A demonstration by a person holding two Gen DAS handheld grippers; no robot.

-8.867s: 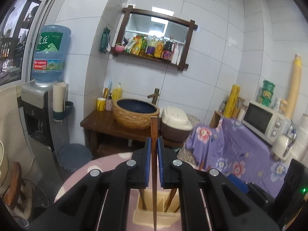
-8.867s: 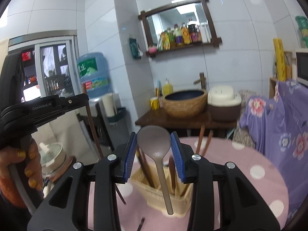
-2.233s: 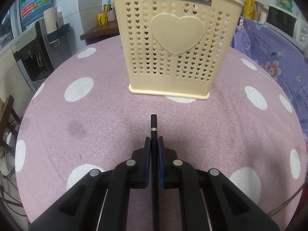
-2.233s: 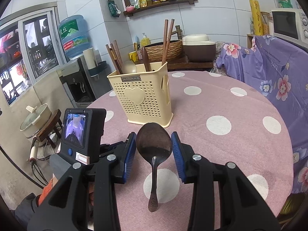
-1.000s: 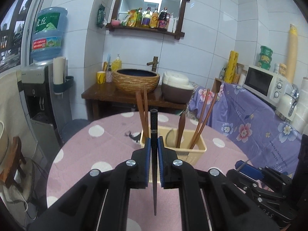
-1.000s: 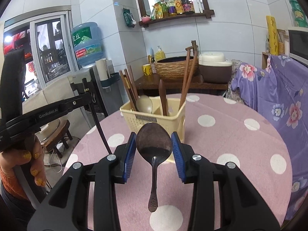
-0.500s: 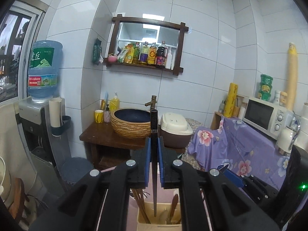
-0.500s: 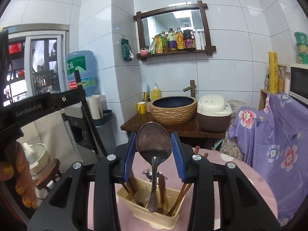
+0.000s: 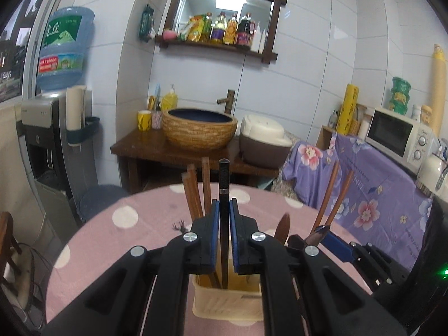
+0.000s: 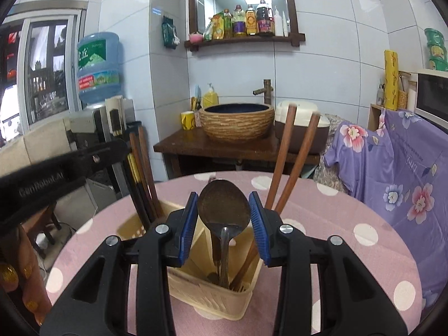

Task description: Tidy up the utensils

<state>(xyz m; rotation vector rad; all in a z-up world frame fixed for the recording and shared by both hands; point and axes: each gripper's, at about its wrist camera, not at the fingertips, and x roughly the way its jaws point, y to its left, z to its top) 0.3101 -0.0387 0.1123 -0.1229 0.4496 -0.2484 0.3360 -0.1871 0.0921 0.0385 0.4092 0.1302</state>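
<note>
Since half a second ago both tools have come lower and closer to the utensil holder [image 10: 212, 294], so the worktop [image 10: 336, 224] fills the lower view again and the black chopstick's lower end now reaches inside the holder's rim.

The room is white-tiled, with a framed mirror shelf of bottles [image 9: 224, 32], a water dispenser [image 9: 56, 128] at the left, a woven basin [image 9: 200, 128] on a dark wooden stand, and a microwave [image 9: 397, 137] on a floral-draped surface at the right. The round worktop wears a pink cloth with white dots; its far edge curves just beyond the holder, with bare cloth on both sides of it.

The cream holder stands upright near the middle, carrying brown wooden chopsticks [image 10: 291, 162] that lean against its walls. The left tool [image 9: 224, 232] hangs above it, pointing slightly downward, its blue pads pressed tight on a black chopstick [image 9: 224, 196] held upright. The right tool [image 10: 224, 226], just beside it, stands partly spread, its pads gripping the bowl of a dark metal spoon [image 10: 224, 210] whose handle hangs down into the holder.
</note>
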